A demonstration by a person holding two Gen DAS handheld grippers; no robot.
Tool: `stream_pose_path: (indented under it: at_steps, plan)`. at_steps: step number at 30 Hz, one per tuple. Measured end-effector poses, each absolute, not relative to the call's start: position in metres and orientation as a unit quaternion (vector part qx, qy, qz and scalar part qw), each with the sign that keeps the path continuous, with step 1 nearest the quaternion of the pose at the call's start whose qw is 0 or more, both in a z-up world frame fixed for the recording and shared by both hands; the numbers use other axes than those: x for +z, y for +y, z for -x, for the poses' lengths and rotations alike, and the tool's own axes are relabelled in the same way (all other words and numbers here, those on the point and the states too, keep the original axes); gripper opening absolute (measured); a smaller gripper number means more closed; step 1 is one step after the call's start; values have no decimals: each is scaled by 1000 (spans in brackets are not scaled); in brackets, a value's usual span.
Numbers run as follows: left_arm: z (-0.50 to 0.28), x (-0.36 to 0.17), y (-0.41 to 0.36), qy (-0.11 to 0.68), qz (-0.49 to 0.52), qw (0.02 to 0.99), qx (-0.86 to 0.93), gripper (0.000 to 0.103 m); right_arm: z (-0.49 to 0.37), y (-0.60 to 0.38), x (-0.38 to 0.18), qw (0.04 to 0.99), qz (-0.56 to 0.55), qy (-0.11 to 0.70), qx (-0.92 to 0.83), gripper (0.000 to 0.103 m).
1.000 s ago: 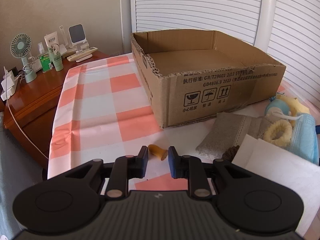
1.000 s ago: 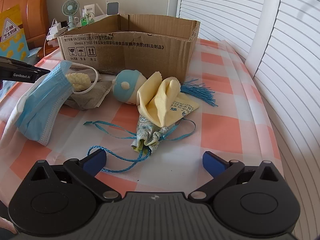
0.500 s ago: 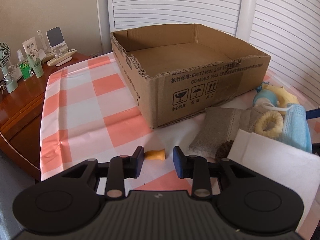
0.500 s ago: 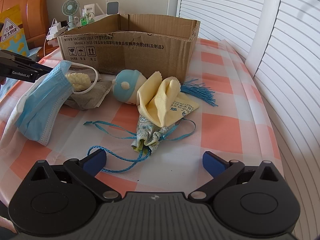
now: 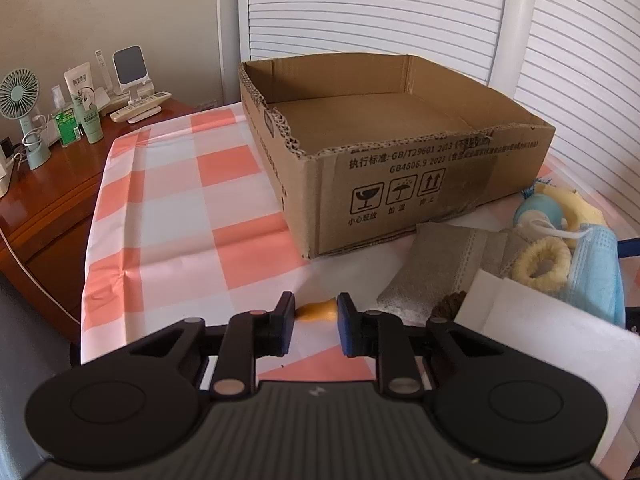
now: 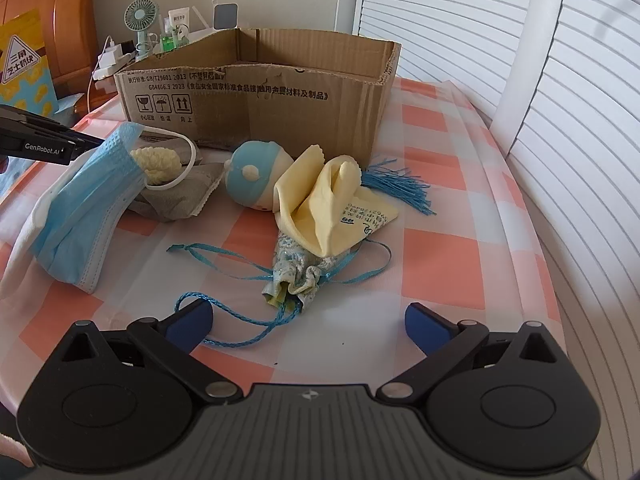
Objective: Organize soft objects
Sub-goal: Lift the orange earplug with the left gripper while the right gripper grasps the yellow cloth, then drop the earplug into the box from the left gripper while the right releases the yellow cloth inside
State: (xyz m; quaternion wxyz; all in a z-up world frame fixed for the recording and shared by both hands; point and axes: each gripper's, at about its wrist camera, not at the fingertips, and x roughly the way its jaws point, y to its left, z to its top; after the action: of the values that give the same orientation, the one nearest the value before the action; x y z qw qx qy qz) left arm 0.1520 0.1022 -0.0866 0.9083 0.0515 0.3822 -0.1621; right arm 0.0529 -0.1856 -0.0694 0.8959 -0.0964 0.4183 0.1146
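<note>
A small orange foam piece [image 5: 318,311] lies on the checked cloth between my left gripper's [image 5: 316,308] pads, and the jaws are closing on it, touching both ends. The open cardboard box [image 5: 400,152] stands just beyond. To its right sit a grey pouch [image 5: 432,272], a yellow scrunchie [image 5: 542,264], a blue face mask [image 5: 596,272] and a white sheet [image 5: 540,340]. My right gripper [image 6: 308,312] stands wide open over a blue cord, short of a patterned drawstring pouch [image 6: 296,276]. A yellow cloth [image 6: 328,200], a blue-and-white ball toy [image 6: 252,176] and a blue tassel [image 6: 400,188] lie behind.
A wooden side table [image 5: 48,200] at the left carries a small fan [image 5: 22,116], bottles and a remote, with a cable hanging off it. White louvred doors [image 5: 360,12] stand behind the box. The table's right edge [image 6: 560,280] runs close to them.
The left gripper's jaws widened, moved up around the orange foam piece, then narrowed onto it. The right gripper and the things before it have not moved.
</note>
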Motion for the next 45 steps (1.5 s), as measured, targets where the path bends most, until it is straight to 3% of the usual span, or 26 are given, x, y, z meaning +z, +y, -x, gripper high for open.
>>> stream_pose_path:
  at_steps: [8,14,23,25,28,34,45]
  plan:
    - [-151,-87,100,382,-52,909,-159,21,-59,-189,-46,913,102,377,112,101]
    - [-151,-86,101,384,-49,908,-158,21,-82,-182,-43,916,118,362,128,85]
    - [-152,-86,101,385,-47,908,-157,21,-99,-178,-54,908,120,376,144,46]
    - [-152,-86,101,387,-47,907,-158,21,-100,-178,-54,907,120,378,144,26]
    - [-151,-85,102,390,-44,906,-159,20,-100,-181,-50,908,109,377,145,19]
    - [-147,-77,101,392,-51,905,-159,20,-95,-188,-33,913,110,367,142,11]
    - [-128,-29,101,395,-61,898,-182,20,-82,-199,17,915,117,351,160,11]
